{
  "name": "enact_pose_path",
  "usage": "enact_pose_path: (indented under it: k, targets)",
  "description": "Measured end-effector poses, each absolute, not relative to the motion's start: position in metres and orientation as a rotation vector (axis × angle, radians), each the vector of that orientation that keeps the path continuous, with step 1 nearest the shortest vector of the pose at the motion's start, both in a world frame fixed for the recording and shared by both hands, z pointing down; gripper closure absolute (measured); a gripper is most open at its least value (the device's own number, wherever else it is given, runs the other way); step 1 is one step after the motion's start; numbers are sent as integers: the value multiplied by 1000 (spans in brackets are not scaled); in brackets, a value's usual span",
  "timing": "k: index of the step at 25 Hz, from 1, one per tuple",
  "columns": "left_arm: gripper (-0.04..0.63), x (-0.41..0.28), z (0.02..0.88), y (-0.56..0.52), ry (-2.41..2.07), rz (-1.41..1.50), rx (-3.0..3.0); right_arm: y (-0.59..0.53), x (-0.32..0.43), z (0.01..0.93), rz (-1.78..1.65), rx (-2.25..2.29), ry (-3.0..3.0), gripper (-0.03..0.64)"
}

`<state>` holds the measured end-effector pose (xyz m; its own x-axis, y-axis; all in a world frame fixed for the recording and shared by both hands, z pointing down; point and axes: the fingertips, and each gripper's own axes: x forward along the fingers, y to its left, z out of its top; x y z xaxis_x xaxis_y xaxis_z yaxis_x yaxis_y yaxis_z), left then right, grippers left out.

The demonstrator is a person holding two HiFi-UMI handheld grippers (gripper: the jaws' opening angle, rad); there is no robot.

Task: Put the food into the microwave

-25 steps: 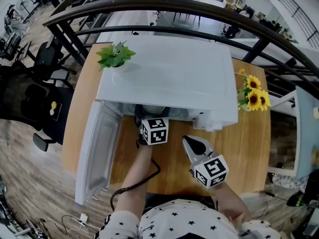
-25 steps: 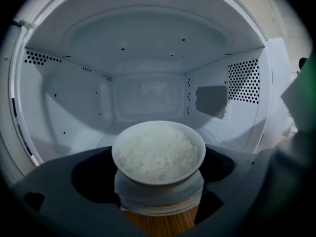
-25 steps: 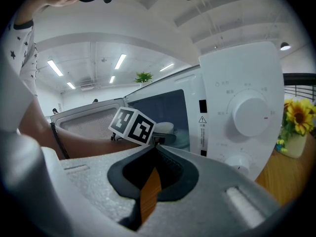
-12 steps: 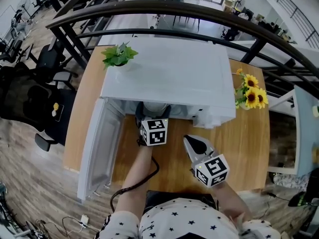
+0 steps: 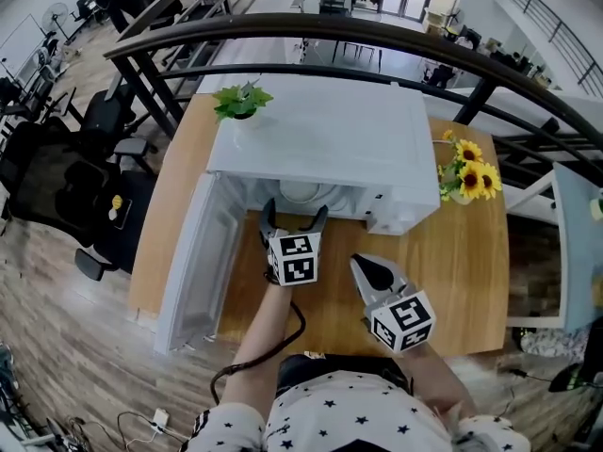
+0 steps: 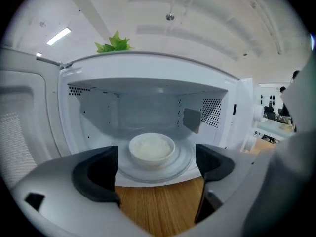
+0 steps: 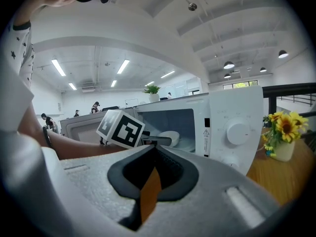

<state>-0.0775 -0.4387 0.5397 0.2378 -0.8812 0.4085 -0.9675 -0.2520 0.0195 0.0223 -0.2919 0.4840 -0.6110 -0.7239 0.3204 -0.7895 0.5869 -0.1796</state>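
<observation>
A white bowl of pale food (image 6: 151,148) sits on the glass turntable (image 6: 185,159) inside the white microwave (image 5: 320,149), whose door (image 5: 193,252) hangs open to the left. The head view shows only the bowl's (image 5: 301,193) rim under the microwave's top. My left gripper (image 5: 294,211) is open just outside the cavity mouth, and its jaws hold nothing. In the left gripper view this gripper (image 6: 157,169) frames the bowl from in front, apart from it. My right gripper (image 5: 360,264) hovers over the wooden table to the right, shut and empty, with its tip (image 7: 154,149) aimed at the microwave (image 7: 232,127).
A small green plant (image 5: 240,102) stands on the microwave's back left corner. A vase of sunflowers (image 5: 471,172) is on the table at the right. The control knob (image 7: 238,131) faces the right gripper. A dark railing runs behind the table, with office chairs below it on the left.
My left gripper has pulled back out of the microwave cavity and its open jaws now show in front of it. The bowl stays inside. The right gripper has hardly moved.
</observation>
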Motion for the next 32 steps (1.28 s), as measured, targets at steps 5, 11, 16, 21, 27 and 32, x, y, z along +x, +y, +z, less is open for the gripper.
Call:
enact_pose_path:
  k: [5, 11, 16, 21, 27, 32]
  targets:
    - [118, -77, 527, -411, -1715, 430, 2257, -275, 22, 473, 421, 1280, -2617, 612]
    - [120, -75, 513, -369, -1662, 406, 2268, -251, 22, 461, 381, 1305, -2635, 612]
    - [132, -78, 496, -332, -1651, 352, 2256, -231, 22, 454, 358, 1319, -2645, 612]
    - [224, -80, 481, -295, -1643, 306, 2252, -213, 22, 447, 335, 1321, -2655, 612]
    - [319, -83, 467, -253, -1639, 241, 2250, -193, 23, 441, 308, 1320, -2664, 612]
    - [393, -82, 455, -223, -1631, 207, 2275, -179, 24, 438, 307, 1322, -2680, 612]
